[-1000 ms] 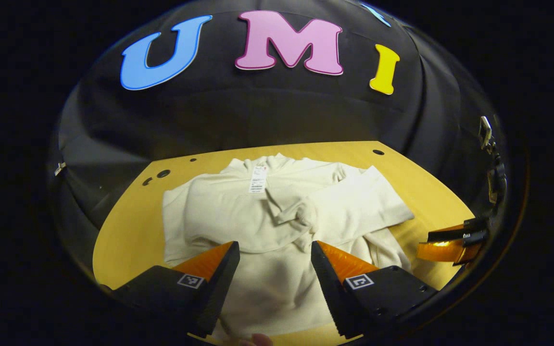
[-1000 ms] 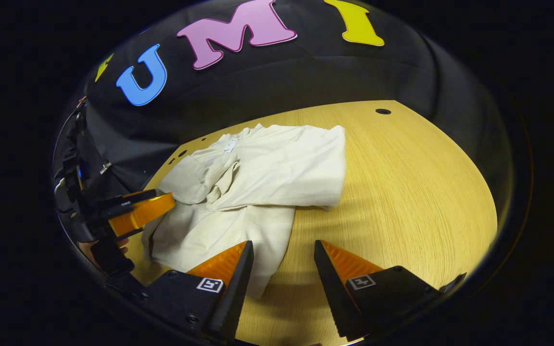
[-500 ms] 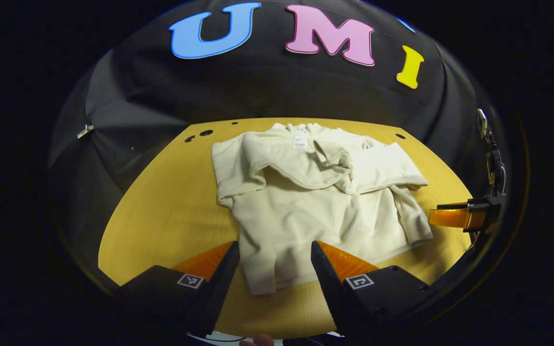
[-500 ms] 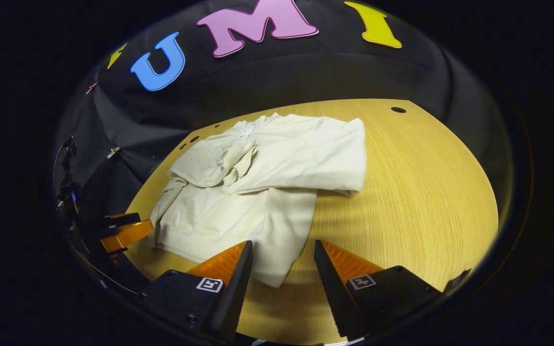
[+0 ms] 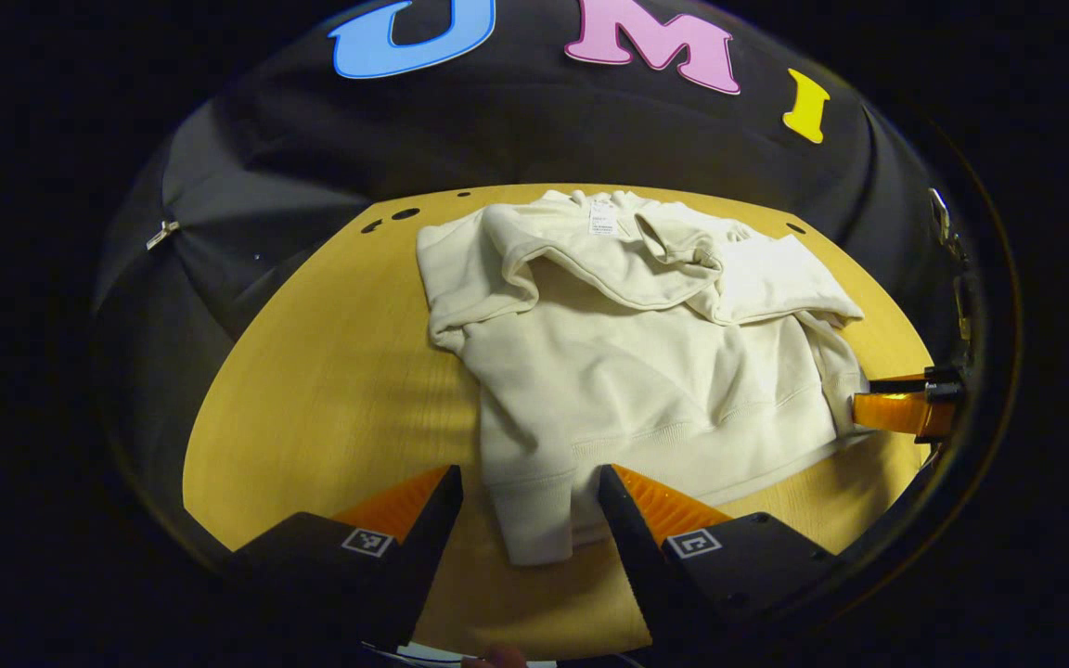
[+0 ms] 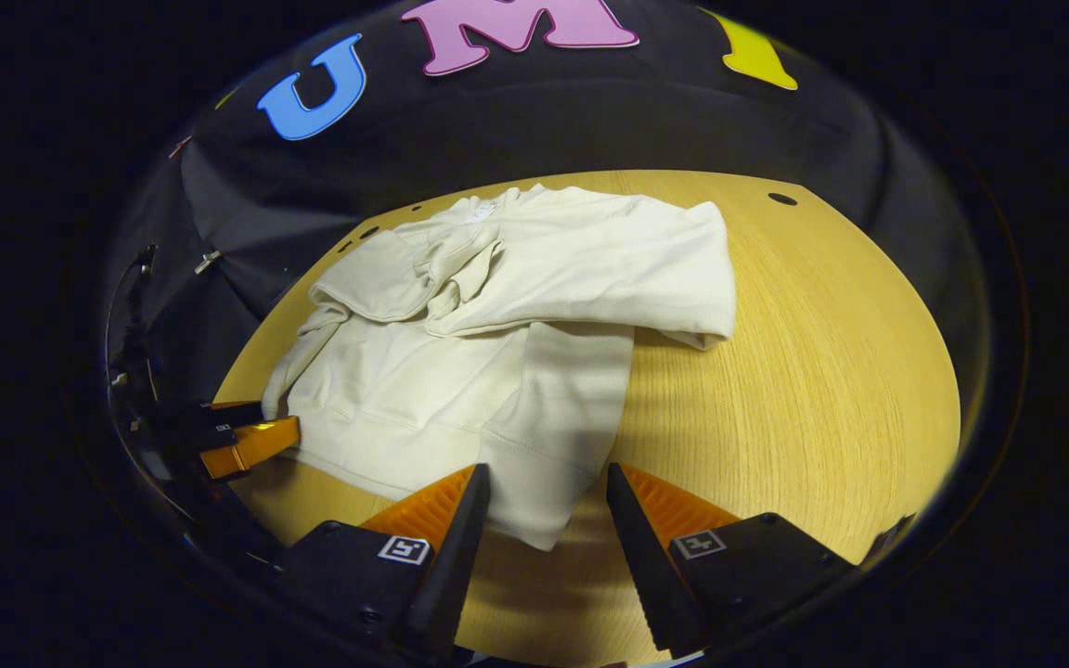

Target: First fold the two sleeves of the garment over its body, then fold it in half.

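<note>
Cream fabric, the garment lies spread on the table ahead of both pairs of fingers, collar end farthest from them and hem end nearest. Both sleeves are folded across its upper body: the left sleeve runs over the chest from the shoulder, and the right sleeve lies beside it, their cuffs meeting in a small bunch near the middle. A white tag shows at the collar.

In the left gripper view, the left gripper has its fingers spread wide, holding nothing. One hem corner reaches down into the gap between them, not pinched by either finger. Off to the right of these fingers, at the garment's far hem corner, the right gripper is seen edge-on, its tip just beside the cloth; contact cannot be told.

In the right gripper view, the right gripper is likewise spread wide and holds nothing, with the other hem corner lying in the gap between its fingers. Left of those fingers, the left gripper sits at the garment's opposite hem corner. Wood-grain table stretches bare to the right of the fingers, with a small dark hole near its far edge. Black cloth wall stands behind the table.
</note>
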The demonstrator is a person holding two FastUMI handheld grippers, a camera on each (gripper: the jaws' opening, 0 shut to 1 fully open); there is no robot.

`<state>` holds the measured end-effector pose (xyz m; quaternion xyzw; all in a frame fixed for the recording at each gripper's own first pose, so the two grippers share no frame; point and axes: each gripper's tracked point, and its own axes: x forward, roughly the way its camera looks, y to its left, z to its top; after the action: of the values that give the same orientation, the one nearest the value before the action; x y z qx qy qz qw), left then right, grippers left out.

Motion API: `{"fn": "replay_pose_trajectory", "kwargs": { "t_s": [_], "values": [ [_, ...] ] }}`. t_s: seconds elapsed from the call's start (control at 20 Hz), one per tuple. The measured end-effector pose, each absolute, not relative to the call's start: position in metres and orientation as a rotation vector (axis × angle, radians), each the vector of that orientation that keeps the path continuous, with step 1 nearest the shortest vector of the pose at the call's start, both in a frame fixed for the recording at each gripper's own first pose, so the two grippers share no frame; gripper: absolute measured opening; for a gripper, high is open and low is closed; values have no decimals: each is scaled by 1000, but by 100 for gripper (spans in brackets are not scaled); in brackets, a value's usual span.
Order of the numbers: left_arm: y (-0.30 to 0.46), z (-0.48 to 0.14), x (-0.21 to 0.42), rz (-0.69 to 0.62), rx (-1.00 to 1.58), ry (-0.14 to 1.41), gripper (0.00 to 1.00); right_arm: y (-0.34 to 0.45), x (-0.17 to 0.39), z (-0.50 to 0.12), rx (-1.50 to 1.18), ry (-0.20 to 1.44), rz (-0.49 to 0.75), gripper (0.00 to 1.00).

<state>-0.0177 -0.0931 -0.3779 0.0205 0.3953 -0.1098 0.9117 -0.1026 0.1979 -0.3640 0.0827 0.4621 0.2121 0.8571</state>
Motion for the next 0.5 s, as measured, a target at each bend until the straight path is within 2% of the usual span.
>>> {"fn": "replay_pose_trajectory", "kwargs": {
  "t_s": [0.25,0.3,0.35,0.4,0.45,0.5],
  "values": [
    [-105,-384,-14,-285,13,813,94,213,-97,-370,85,941,456,79],
    [-111,-383,-12,-318,29,801,89,216,-100,-368,70,938,469,66],
    [-117,-382,-15,-355,40,793,77,224,-101,-368,91,930,486,70],
    [-121,-382,-16,-379,41,791,56,227,-105,-367,114,929,478,42],
    [-123,-382,-15,-380,21,795,38,229,-104,-366,137,924,469,35],
    [-122,-381,-16,-366,-13,807,20,230,-106,-367,156,932,465,23]
  ]
}}
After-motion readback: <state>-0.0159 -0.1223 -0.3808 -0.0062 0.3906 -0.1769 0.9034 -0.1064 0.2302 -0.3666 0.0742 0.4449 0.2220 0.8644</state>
